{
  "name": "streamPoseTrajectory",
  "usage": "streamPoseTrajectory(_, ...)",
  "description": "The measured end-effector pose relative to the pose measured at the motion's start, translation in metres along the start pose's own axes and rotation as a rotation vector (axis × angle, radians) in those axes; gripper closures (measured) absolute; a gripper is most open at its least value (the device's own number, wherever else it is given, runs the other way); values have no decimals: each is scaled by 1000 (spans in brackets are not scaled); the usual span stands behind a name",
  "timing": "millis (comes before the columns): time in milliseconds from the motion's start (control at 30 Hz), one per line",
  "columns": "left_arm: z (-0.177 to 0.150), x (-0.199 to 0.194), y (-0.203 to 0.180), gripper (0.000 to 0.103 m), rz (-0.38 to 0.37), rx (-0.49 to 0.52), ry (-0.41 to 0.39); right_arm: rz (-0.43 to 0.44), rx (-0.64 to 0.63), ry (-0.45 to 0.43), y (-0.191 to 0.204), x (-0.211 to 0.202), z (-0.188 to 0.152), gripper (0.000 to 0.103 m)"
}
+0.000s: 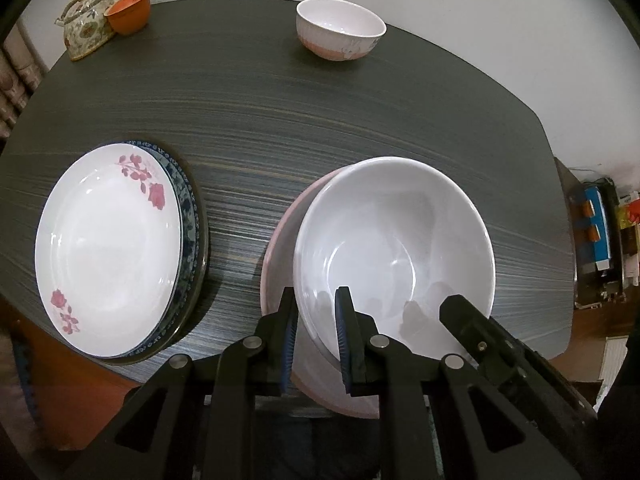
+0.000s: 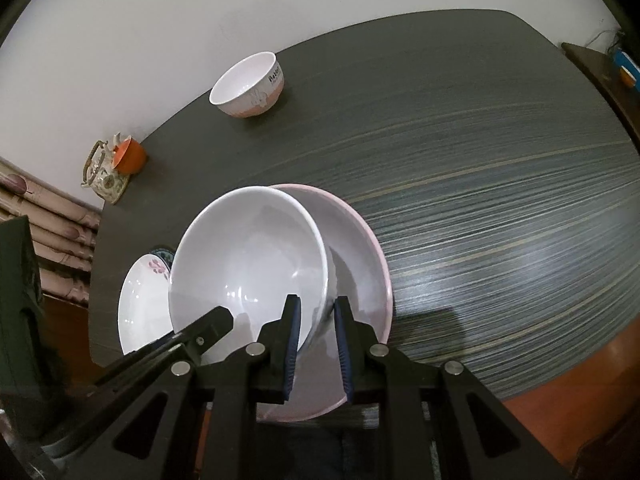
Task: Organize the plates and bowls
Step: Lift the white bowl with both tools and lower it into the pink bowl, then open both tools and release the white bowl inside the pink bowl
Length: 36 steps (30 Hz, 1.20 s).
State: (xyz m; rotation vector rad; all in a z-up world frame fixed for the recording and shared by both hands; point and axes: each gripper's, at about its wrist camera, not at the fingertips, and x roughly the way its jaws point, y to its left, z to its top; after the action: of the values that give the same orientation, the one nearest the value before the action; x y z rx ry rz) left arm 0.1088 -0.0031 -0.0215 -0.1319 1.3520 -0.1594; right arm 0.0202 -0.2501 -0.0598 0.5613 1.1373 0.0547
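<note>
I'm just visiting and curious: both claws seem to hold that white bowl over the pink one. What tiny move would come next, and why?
Probably lower the white bowl straight into the pink bowl and let go: it sits tilted, with each claw's fingers on either side of its rim.

A home dining spot: dark wood-grain table [image 1: 280, 120] with floral teapot [image 1: 86, 26] and crockery.

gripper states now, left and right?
Left gripper: closed on the white bowl rim.
Right gripper: closed on the same bowl's opposite rim.
</note>
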Motion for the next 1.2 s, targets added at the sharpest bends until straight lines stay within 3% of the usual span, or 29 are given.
streamPoseTrajectory(1200, 3, 1, -5, 78, 12, -4, 8, -12, 3, 41, -6, 13, 4, 82)
